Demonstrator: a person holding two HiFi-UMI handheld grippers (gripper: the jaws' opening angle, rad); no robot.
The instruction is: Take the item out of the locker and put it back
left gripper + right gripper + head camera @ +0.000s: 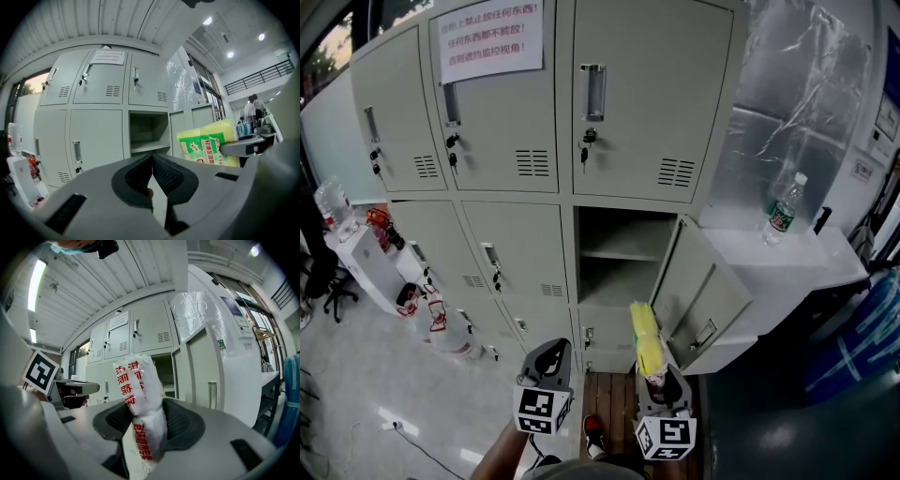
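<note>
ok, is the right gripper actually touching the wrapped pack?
Touching. The right gripper view shows it: the right gripper has both pads pressed against the wrapped pack, which stands up between them with no gap.

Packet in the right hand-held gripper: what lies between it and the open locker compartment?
Nothing: the head view shows bare space from the packet in the right hand-held gripper to the open locker compartment.

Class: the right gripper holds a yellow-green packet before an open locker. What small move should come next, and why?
Probably ease the right gripper forward toward the open compartment. Its jaws are clamped on the packet, which is outside the locker, in front of the opening. The door stands wide, so nothing seems to block the way.
</note>
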